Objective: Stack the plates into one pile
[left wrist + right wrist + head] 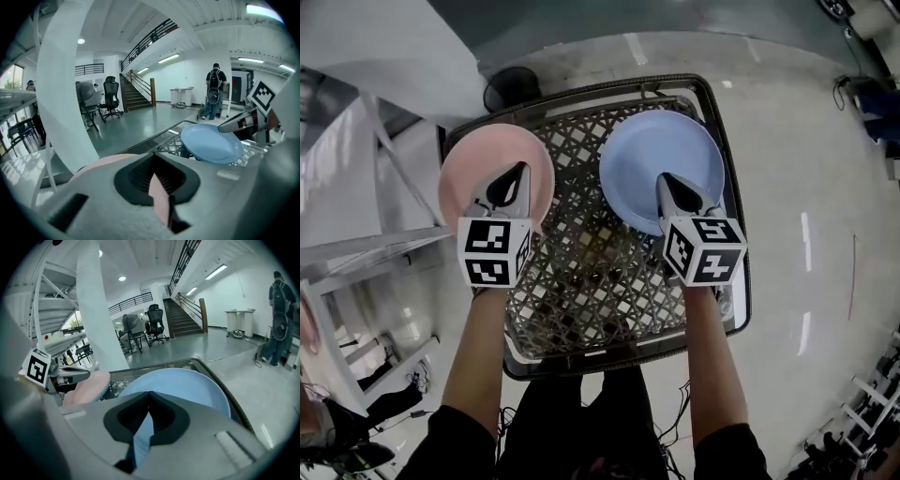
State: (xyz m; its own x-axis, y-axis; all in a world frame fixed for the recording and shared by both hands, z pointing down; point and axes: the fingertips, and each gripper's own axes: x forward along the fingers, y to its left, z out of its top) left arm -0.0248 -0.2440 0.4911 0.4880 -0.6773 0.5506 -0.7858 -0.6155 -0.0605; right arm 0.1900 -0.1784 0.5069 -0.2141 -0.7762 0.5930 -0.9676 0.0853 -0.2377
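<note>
Left gripper (517, 178): jaws clamped on the near rim of the pink plate (473, 157), which overlaps the left edge of the lattice table (581, 272). Right gripper (671, 187): jaws clamped on the near rim of the blue plate (661, 141), over the table's right half. The plates are side by side and apart.

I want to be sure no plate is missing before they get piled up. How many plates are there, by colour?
Round pink plate: 1
Round pale blue plate: 1
Total: 2 plates
</note>
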